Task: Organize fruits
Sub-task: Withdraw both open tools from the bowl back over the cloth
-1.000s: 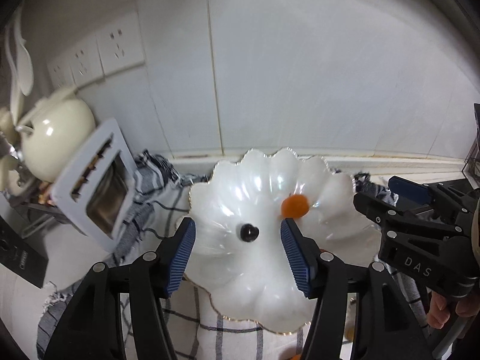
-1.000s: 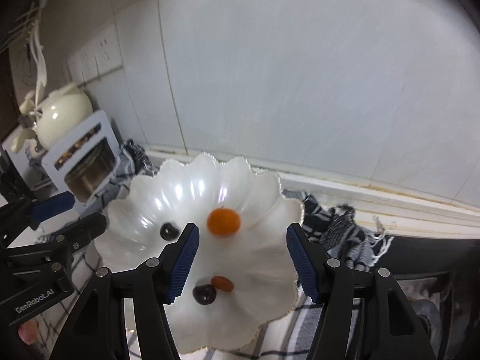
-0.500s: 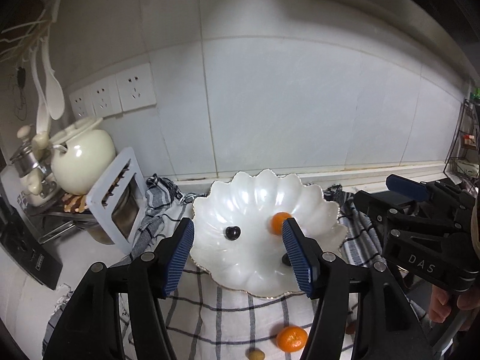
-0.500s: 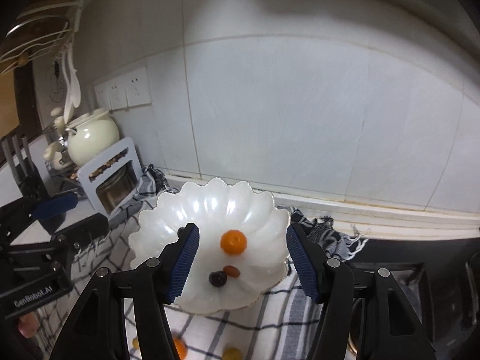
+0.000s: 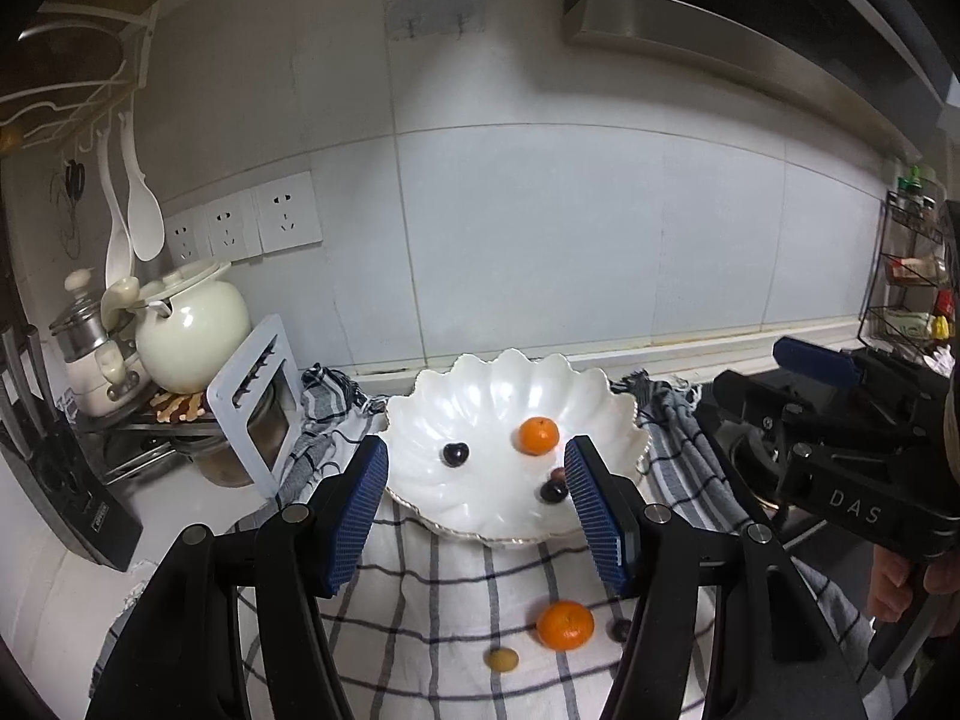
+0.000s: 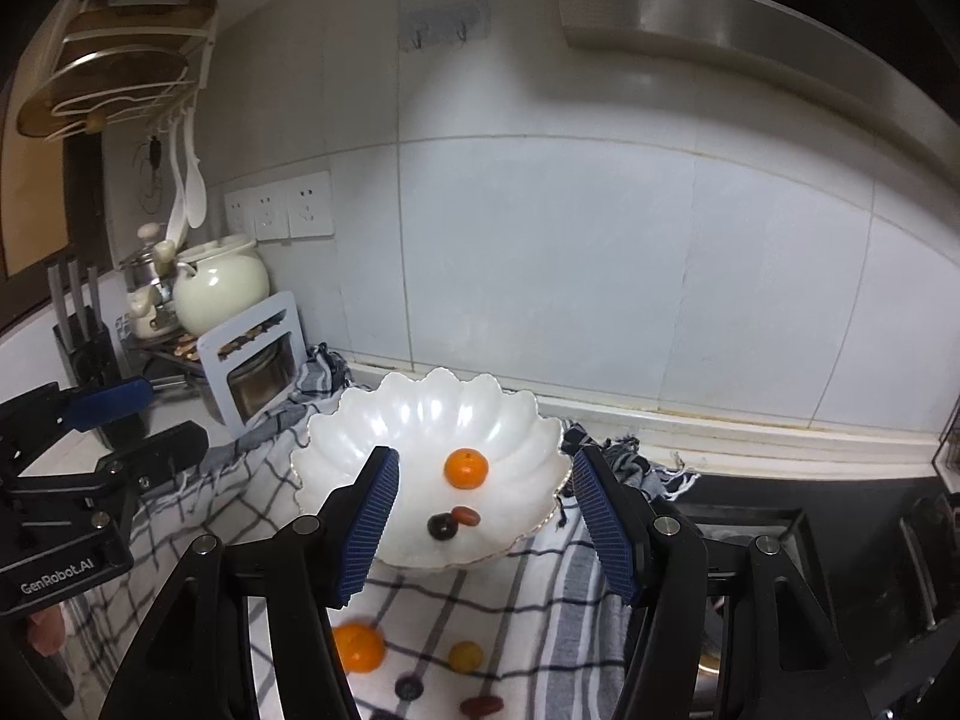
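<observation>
Tiled kitchen worktop, checked cloth [image 5: 456, 576] spread. White bowl [image 5: 498, 384]: tangerine [image 5: 538, 435], dark fruits, possibly cherries [image 5: 455, 453]. Second tangerine [image 5: 564, 624] lies on cloth. Left tool [image 5: 474, 504] and right tool [image 6: 483, 525] are held wide open, empty.

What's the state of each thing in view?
left claw: open, empty
right claw: open, empty
bowl: upright on cloth, holds four fruits
bowl orange: in bowl
loose orange: on cloth, outside bowl
cloth: spread under bowl
</observation>
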